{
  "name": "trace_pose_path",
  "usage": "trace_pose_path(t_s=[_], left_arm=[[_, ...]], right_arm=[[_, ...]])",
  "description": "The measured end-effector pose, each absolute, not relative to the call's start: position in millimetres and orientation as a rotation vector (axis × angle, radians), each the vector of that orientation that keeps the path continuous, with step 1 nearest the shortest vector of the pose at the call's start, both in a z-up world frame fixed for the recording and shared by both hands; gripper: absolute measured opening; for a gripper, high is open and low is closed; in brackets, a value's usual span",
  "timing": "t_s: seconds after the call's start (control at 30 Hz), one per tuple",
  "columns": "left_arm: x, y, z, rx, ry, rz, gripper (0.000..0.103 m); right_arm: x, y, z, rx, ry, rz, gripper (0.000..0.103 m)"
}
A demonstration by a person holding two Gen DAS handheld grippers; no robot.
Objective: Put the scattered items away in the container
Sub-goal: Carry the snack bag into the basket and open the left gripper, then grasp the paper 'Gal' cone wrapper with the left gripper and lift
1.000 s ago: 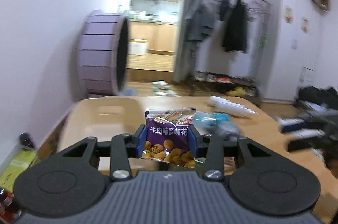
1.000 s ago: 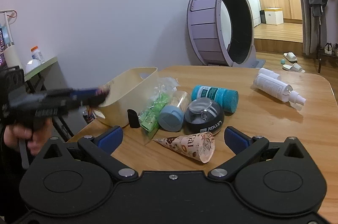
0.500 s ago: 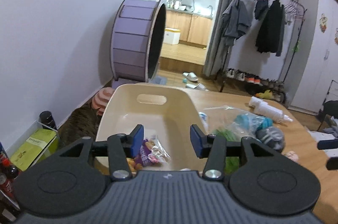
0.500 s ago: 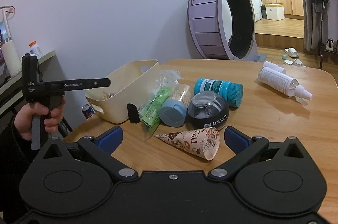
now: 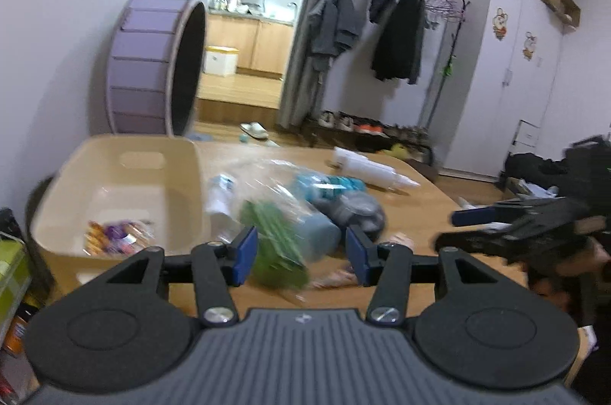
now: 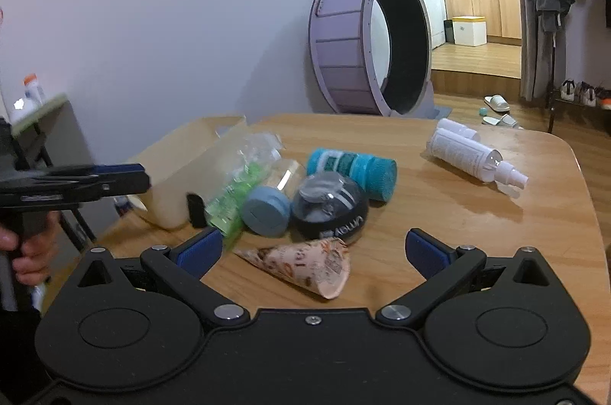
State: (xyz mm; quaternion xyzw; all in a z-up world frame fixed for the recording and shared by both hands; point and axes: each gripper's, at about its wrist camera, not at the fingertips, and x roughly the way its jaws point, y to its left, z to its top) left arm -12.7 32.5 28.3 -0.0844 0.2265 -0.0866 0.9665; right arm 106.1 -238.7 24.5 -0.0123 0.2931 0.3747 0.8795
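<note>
The left gripper (image 5: 301, 254) is spread open and holds nothing; between its blue pads (image 5: 244, 254), further off on the wooden table (image 6: 477, 214), lies a clear bag of green pieces (image 5: 277, 233), blurred in this view; to its left stands the cream container (image 5: 118, 153), with a purple snack packet (image 5: 118, 237) lying on its floor; the right gripper (image 6: 313, 250) is also wide open and empty, and the paper cone (image 6: 305, 265) lies on its side on the table between its blue pads (image 6: 200, 248); beyond the cone sit a black round gadget (image 6: 330, 210), a jar with a blue lid (image 6: 267, 210) on its side, and a teal bottle (image 6: 351, 166) lying flat, all close together beside the container; a white spray bottle (image 6: 473, 156) lies well apart on the far right of the table; a purple wheel (image 6: 366, 42) stands on the floor behind
</note>
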Motion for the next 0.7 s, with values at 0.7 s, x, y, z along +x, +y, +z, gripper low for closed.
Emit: trace_pose_path(t_s=[0.7], left_arm=[[64.1, -43.9, -10.1, 0.238, 0.602, -0.475, 0.051]], right_arm=[[121.4, -282.3, 35.6, 0.062, 0.601, 0.865, 0.103]])
